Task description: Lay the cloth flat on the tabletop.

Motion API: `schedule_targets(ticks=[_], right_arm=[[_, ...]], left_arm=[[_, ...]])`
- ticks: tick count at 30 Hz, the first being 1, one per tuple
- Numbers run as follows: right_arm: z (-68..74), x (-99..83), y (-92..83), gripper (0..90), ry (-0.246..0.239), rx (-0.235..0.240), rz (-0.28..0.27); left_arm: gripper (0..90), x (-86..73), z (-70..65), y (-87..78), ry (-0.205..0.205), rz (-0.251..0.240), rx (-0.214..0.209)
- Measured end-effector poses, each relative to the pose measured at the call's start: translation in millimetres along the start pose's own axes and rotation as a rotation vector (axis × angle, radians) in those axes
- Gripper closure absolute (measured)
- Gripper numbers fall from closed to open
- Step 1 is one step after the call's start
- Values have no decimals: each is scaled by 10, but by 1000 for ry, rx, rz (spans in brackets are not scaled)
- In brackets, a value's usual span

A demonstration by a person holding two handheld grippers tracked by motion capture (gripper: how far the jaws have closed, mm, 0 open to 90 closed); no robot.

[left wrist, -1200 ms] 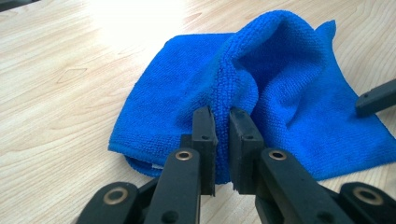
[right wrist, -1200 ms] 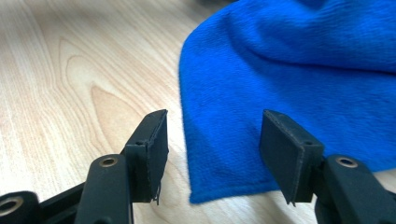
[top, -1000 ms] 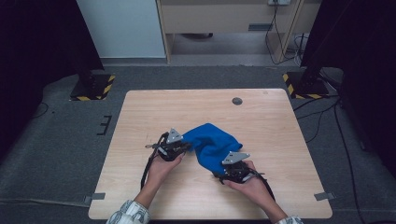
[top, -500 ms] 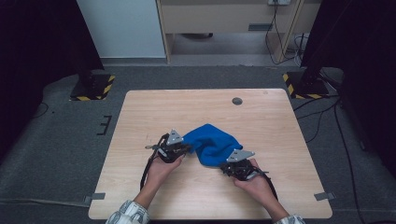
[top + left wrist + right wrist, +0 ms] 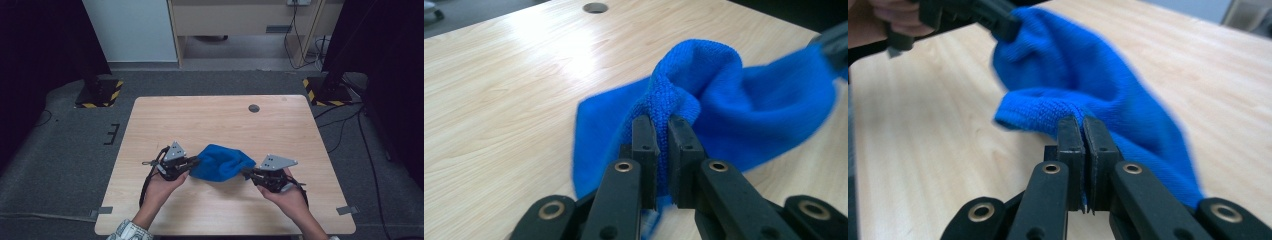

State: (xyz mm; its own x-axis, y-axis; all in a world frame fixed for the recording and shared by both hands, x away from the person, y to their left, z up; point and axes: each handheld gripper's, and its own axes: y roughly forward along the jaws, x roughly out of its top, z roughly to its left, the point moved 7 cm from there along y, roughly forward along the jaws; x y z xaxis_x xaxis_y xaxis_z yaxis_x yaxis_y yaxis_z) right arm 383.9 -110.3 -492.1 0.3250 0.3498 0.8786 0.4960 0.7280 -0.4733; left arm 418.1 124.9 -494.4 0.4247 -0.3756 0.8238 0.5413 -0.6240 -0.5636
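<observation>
Near the surface's (image 5: 150, 125) front edge, the right claw (image 5: 246, 173) has just clamped the blue cloth (image 5: 220, 162); the left claw (image 5: 194, 161) grips its other end, lifting begun.

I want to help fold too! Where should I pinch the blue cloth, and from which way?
Pinch the blue cloth at its outer ends, one from each side, coming in low and level with the table. The left gripper and right gripper each clamp a bunched edge there, so the soft middle hangs between them. An edge fold is thin enough to fit closed jaws.
</observation>
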Motion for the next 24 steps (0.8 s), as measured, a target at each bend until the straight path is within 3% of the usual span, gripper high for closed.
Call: schedule_targets(ticks=[3, 7, 12, 17, 24], right_arm=[[-217, -4, 76, 875, 40, -37, 3], [-529, -135, 265, 874, 74, -90, 54], [-880, -332, 406, 875, 117, -159, 121], [-1088, -503, 399, 875, 164, -206, 155], [-1107, -623, 383, 872, 182, -207, 177]], left_arm=[[830, -82, 167, 185, -21, 54, 24], [826, -228, 367, 425, -32, 125, 58], [800, -304, 524, 621, -28, 152, 83], [756, -335, 569, 726, -38, 137, 87], [559, -214, 555, 477, -49, -3, 116]])
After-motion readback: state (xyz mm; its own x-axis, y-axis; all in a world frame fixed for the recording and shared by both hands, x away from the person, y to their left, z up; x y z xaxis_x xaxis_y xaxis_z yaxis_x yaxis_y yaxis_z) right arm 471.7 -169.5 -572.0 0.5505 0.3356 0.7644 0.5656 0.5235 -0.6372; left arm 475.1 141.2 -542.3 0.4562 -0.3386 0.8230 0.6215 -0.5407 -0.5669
